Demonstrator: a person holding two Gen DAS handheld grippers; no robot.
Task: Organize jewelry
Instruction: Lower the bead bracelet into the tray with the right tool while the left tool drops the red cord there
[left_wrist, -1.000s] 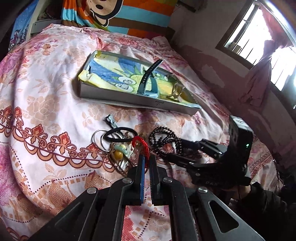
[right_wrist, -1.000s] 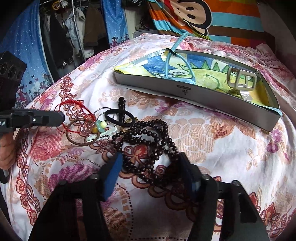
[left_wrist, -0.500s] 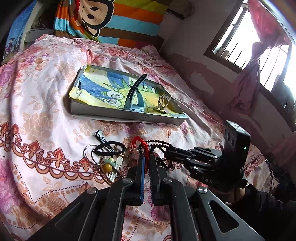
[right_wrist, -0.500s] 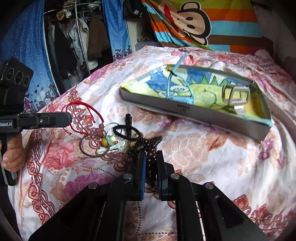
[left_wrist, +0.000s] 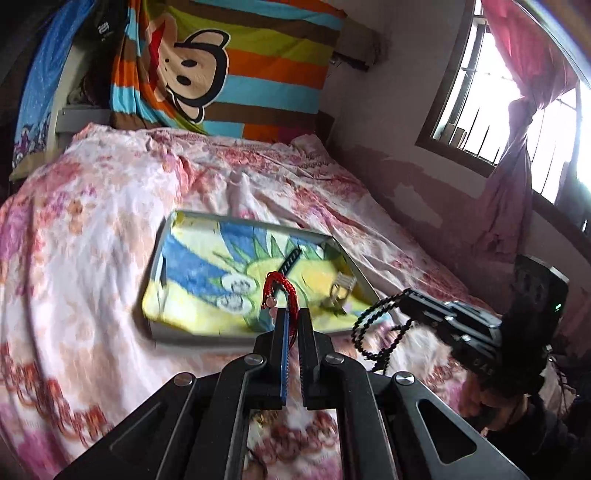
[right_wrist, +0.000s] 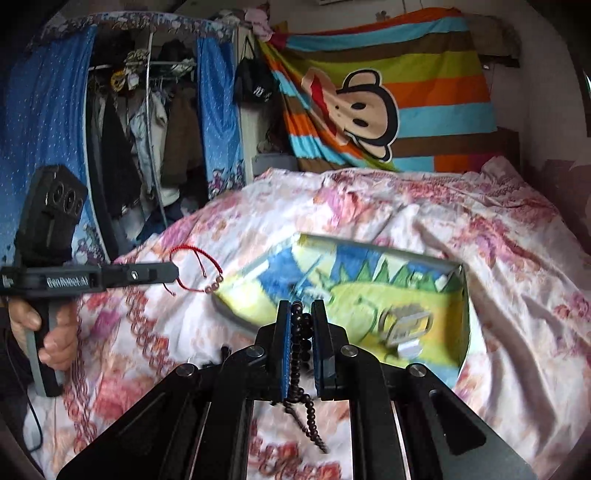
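My left tongs pinched the red cord bracelet, lifted clear above the bed before the tray. To the right, my right tongs pinched the black bead strand, which dangled near the tray's front edge.

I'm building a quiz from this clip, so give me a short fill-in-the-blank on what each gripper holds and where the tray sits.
1. The left gripper is shut on a ____ string bracelet.
2. The right gripper is shut on a strand of dark ____.
3. The tray lies on the floral ____.
4. The wall cloth shows a cartoon ____.

Missing words: red; beads; bedspread; monkey
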